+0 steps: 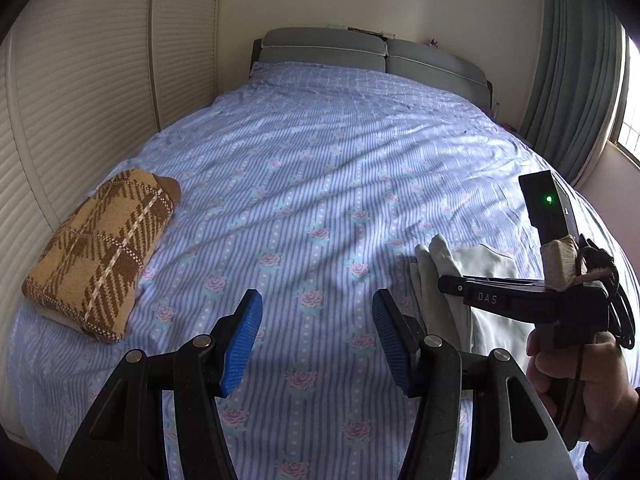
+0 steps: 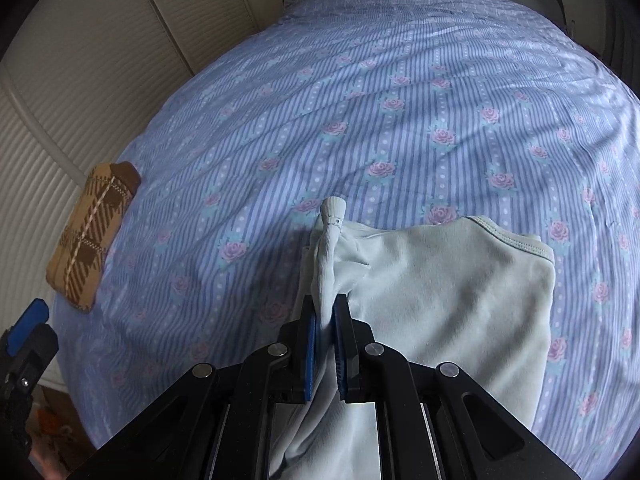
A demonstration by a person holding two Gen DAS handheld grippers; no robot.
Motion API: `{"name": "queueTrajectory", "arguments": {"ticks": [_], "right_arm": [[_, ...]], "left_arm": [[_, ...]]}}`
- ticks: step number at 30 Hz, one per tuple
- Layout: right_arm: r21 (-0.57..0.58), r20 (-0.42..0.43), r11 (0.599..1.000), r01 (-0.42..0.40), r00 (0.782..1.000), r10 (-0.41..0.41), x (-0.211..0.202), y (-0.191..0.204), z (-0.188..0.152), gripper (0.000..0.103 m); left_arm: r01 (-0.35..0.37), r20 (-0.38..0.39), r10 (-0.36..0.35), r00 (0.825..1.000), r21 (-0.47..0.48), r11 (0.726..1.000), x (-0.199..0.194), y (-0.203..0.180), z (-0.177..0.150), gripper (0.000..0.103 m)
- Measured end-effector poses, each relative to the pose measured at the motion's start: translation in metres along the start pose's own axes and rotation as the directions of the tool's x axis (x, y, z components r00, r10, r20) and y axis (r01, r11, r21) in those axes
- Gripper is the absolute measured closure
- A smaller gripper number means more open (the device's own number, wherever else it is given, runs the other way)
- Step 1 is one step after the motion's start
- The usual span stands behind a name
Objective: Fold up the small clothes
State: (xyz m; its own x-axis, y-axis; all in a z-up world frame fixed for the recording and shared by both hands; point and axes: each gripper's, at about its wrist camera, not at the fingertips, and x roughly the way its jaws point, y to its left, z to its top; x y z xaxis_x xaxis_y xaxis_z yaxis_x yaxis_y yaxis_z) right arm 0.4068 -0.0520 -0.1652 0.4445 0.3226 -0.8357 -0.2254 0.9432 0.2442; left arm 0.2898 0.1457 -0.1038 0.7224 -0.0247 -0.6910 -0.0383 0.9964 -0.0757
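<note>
A pale mint small garment (image 2: pixel 452 280) lies on the bed at the near right. My right gripper (image 2: pixel 325 312) is shut on a bunched fold of it, and a narrow cuffed end (image 2: pixel 333 210) sticks up past the pads. In the left wrist view the same garment (image 1: pixel 460 280) shows beside the right gripper (image 1: pixel 442 283), which a hand (image 1: pixel 580 384) holds. My left gripper (image 1: pixel 316 320) hovers open over bare sheet with nothing between its blue pads (image 1: pixel 244 340). A folded brown plaid knit (image 1: pixel 100 252) rests at the bed's left edge.
The bed (image 1: pixel 320 152) has a blue striped sheet with pink roses. A grey headboard (image 1: pixel 360 52) stands at the far end. Slatted white wardrobe doors (image 1: pixel 80 100) run along the left. Curtains (image 1: pixel 572 72) and a window are on the right.
</note>
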Motion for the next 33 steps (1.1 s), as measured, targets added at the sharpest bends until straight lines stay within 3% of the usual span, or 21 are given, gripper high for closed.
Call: {"name": "queueTrajectory", "arguments": {"ticks": [4,9,11,17,20,28,30,33], "right_arm": [[0.006,-0.012,1.0,-0.008,1.0,0.009,0.01,-0.003,-0.002,0.09],[-0.001,0.046,0.998,-0.063,0.997,0.063,-0.007,-0.004,-0.009,0.068],[-0.006,0.088,0.997,-0.074,0.993,0.074,-0.022,-0.008,-0.015,0.064],[0.009,0.243,0.998,-0.064,0.968,0.06,-0.08,-0.039,-0.041,0.063],[0.038,0.322,0.998,-0.04,0.946,0.025,-0.105,-0.061,-0.058,0.063],[0.077,0.387,0.996,0.036,0.92,-0.063,-0.11,-0.094,-0.082,0.063],[0.09,0.392,0.996,0.021,0.918,-0.055,-0.105,-0.101,-0.083,0.063],[0.106,0.398,0.994,-0.018,0.917,-0.026,-0.099,-0.112,-0.085,0.063]], "left_arm": [[0.013,-0.016,-0.013,1.0,0.012,1.0,0.008,-0.004,-0.003,0.046],[0.024,-0.014,-0.024,1.0,0.017,1.0,0.011,-0.008,-0.005,0.046],[0.029,0.001,-0.029,1.0,0.009,1.0,0.01,-0.013,-0.003,0.047],[0.152,0.047,-0.155,0.987,0.049,0.987,0.019,-0.045,-0.001,0.047],[0.207,0.027,-0.21,0.977,0.083,0.975,0.037,-0.065,0.002,0.061],[0.224,-0.041,-0.22,0.975,0.166,0.96,0.088,-0.107,0.007,0.071],[0.198,-0.06,-0.19,0.98,0.167,0.966,0.101,-0.108,0.006,0.072],[0.214,-0.085,-0.204,0.975,0.136,0.967,0.114,-0.105,0.006,0.078]]}}
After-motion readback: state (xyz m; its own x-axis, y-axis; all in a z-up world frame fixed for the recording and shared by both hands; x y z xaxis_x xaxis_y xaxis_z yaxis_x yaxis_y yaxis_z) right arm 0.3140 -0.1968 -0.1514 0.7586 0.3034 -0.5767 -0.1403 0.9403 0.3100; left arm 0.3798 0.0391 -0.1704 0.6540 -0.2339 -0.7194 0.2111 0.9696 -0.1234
